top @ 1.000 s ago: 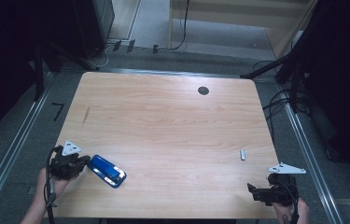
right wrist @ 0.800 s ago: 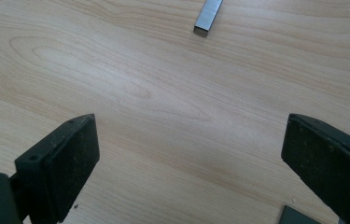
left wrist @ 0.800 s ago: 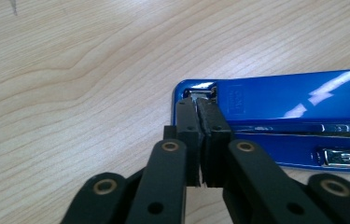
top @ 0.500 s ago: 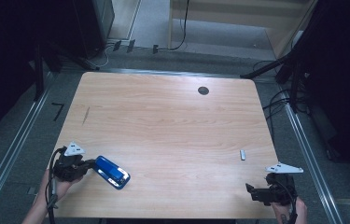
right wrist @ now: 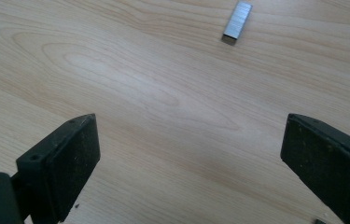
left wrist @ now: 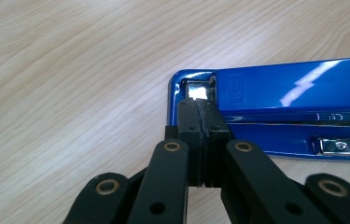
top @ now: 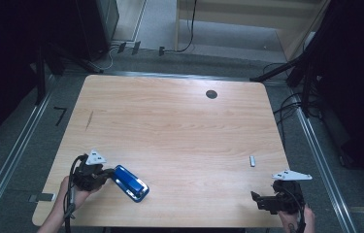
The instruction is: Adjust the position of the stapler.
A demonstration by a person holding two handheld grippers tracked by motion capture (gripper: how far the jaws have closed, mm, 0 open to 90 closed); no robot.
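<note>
Gripping stapler (top: 131, 183) rear end, left gripper (left wrist: 200, 109) fingers closed; stapler at table (top: 170, 121) 7 o'clock, long axis toward 4. Right gripper (right wrist: 189, 154) wide open, empty; staples (right wrist: 237, 16) at its 12.

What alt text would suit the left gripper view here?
The left claw, its two black jaws pressed together, touches the rear end of a shiny blue stapler lying on a light wooden table. The stapler runs off the picture's right edge.
</note>
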